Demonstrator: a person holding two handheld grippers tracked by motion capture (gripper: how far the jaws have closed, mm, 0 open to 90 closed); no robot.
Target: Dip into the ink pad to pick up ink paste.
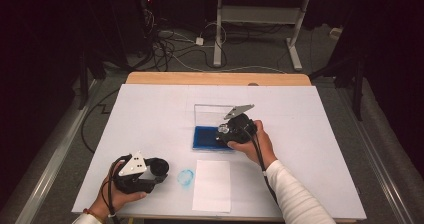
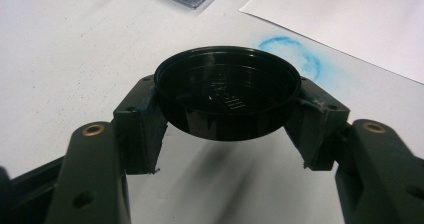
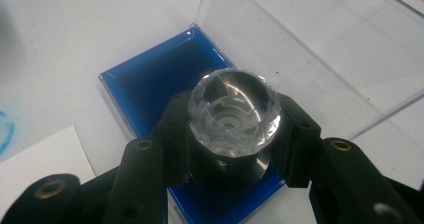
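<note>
A person works at a white worktop (image 1: pixel 150 114) with a gripper in each hand, and a shallow blue ink pad (image 3: pixel 150 79) in a clear case serves here as the landmark. The right gripper (image 1: pixel 234 130) holds a stamp (image 3: pixel 232 109) directly over the ink pad, its fingers (image 3: pixel 172 134) closed on the stamp's black round body, with the faceted clear knob on top facing the camera. The stamp looks hard and stiff, light, and smooth enough to slip, so the dark cylindrical body below the knob seems the safest place to grip it. The case's clear lid (image 3: pixel 310 49) stands open on the far side of the ink pad; the tray holds only the blue pad. The left gripper (image 1: pixel 150 174) sits well to the near left of the ink pad, its fingers (image 2: pixel 142 119) closed on the rim of a round black cap (image 2: pixel 227 91), which looks thin, rigid and glossy. Between that cap and the ink pad lie a blue ring mark (image 1: pixel 186 177) on the worktop and a blank sheet of paper (image 1: pixel 212 184).
</note>
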